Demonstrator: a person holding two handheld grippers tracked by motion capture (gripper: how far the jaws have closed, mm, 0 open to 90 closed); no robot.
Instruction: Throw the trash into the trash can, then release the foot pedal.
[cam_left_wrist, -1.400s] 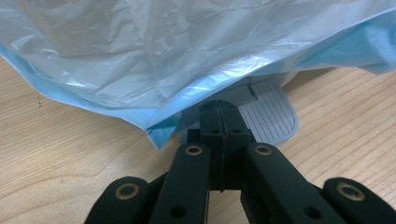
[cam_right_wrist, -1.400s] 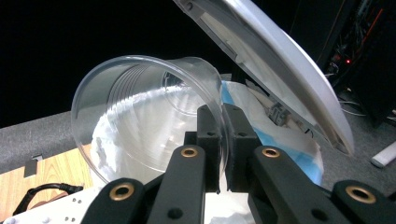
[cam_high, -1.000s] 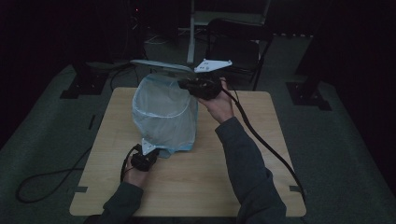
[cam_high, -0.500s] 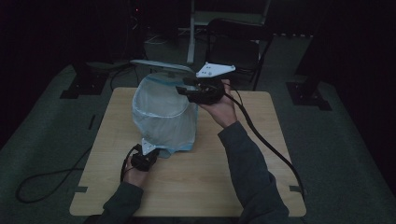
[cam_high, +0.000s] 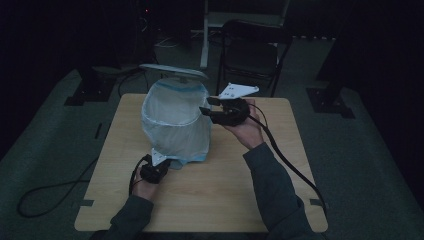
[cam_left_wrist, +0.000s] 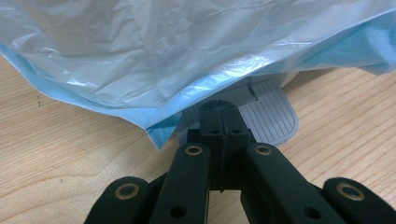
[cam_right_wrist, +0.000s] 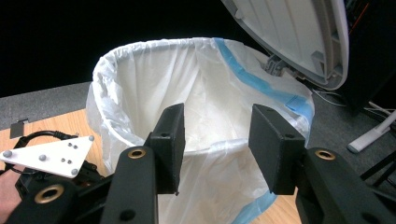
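While the left gripper (cam_high: 159, 166), clenched, presses the bin's pedal (cam_left_wrist: 273, 114), bring the released right gripper (cam_high: 207, 111) gently onto the bag (cam_high: 172, 120) rim.

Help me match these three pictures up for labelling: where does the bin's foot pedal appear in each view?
High view: the pedal lies at the bin's near base, bottom-left of centre, under the left gripper.
Left gripper view: centre, a grey ribbed plate on the table, with the shut jaws pressing on it.
Right gripper view: I cannot make the pedal out.
Shared landmark: the white bag with blue trim lining the bin.
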